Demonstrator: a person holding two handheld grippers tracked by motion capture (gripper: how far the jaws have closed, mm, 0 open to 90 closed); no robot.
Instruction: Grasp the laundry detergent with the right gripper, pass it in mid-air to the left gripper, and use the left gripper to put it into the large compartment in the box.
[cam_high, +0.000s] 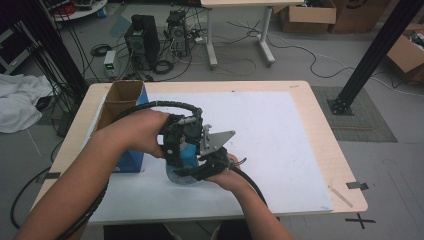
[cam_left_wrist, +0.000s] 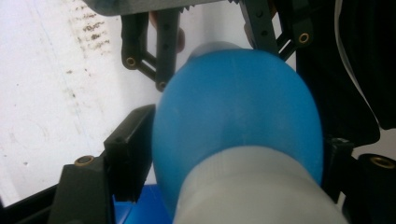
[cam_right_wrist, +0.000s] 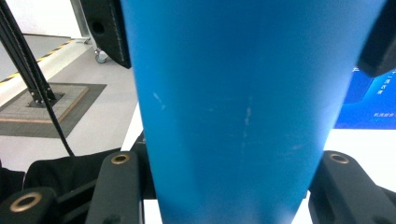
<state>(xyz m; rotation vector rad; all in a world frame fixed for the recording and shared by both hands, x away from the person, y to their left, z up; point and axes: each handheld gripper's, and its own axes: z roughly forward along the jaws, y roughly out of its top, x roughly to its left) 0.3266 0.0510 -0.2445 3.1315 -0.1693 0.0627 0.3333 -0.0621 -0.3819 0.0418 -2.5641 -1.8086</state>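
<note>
High view looks down; claw views closely share the blue bottle (cam_left_wrist: 238, 121).

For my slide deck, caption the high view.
Two hand-held grippers clamp a blue bottle over the white table mat.

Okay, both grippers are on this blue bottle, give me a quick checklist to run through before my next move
1. Right gripper clamped on the blue bottle: ok, its jaws flank the body on both sides.
2. Left gripper on the bottle's rounded end: ok, its jaws sit against both sides.
3. Bottle kept over the white mat: ok.
4. Room from the cardboard box at the left: ok, apart from it.
5. Whether the bottle rests on the mat or is lifted: cannot tell.
6. Cables free of the bottle: ok, they trail back along the forearms.
</note>
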